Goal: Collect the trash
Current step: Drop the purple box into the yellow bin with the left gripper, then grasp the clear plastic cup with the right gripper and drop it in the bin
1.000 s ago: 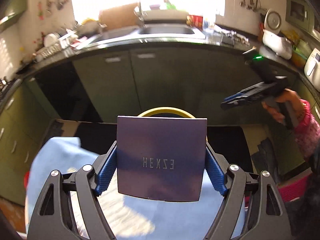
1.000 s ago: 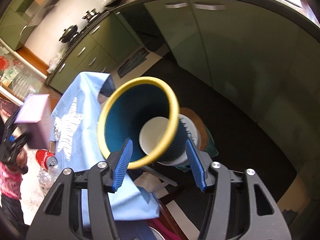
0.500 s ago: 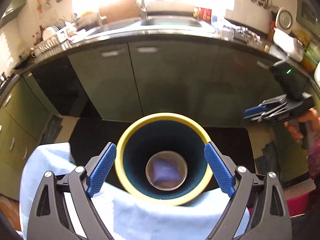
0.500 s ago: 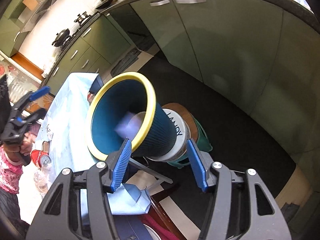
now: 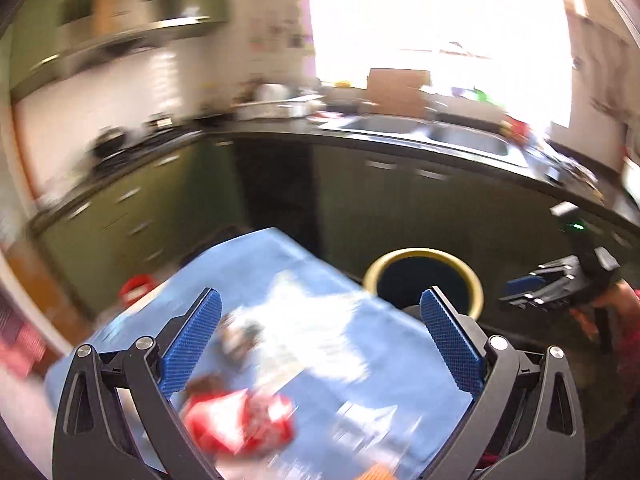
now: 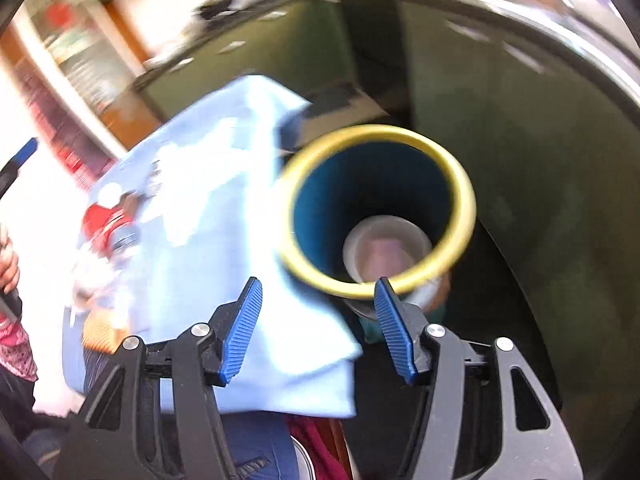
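Both grippers, left (image 5: 320, 344) and right (image 6: 318, 328), jaws open, empty; yellow-rimmed bin (image 6: 380, 212) beside blue-clothed tabletop (image 5: 320, 304) holding red wrapper (image 5: 240, 420).

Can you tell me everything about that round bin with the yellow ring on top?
The bin is a tall round tube, dark teal inside, ribbed dark outside, with a thick yellow rim. It stands open, no lid, beside the table with the blue cloth. At its bottom lies something pale and round with a purplish thing on it, too blurry to name. The right claw hangs open before it, not touching.
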Demonstrator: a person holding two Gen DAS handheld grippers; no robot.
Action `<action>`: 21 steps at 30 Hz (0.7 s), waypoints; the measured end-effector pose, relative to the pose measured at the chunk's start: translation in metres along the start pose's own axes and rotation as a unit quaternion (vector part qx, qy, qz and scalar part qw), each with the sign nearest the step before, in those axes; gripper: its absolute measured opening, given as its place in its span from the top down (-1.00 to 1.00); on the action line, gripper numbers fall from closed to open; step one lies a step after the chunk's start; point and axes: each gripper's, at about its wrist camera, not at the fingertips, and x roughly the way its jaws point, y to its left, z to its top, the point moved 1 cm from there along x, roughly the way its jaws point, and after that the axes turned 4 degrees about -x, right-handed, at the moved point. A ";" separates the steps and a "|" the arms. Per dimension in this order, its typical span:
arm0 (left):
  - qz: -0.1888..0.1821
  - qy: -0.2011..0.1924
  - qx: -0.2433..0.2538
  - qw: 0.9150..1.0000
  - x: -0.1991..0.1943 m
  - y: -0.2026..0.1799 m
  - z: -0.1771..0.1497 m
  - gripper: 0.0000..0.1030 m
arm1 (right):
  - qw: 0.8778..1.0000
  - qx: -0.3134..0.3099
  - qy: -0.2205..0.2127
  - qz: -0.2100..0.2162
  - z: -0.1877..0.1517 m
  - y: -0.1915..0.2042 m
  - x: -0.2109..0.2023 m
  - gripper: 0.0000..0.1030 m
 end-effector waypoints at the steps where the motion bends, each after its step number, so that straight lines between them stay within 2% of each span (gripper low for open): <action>1: 0.019 -0.010 -0.019 1.000 -0.016 0.014 -0.012 -0.91 | 1.000 -0.023 -0.007 0.007 0.000 0.018 0.000 -0.08; 4: 0.067 -0.025 -0.062 0.995 -0.052 0.045 -0.044 -0.91 | 0.995 -0.092 -0.026 0.028 -0.006 0.071 0.007 -0.08; 9: 0.110 -0.044 -0.140 0.983 -0.093 0.089 -0.095 -0.91 | 0.984 -0.161 -0.044 0.057 -0.022 0.132 0.033 -0.02; 13: 0.154 -0.066 -0.182 0.969 -0.120 0.109 -0.132 -0.91 | 0.980 -0.187 -0.037 0.056 -0.026 0.156 0.061 0.00; 16: 0.175 -0.073 -0.198 0.962 -0.127 0.113 -0.145 -0.91 | 0.979 -0.197 -0.030 0.053 -0.031 0.171 0.080 0.18; 21: 0.179 -0.066 -0.213 0.958 -0.126 0.116 -0.159 -0.91 | 0.981 -0.185 -0.035 0.054 -0.032 0.172 0.094 0.40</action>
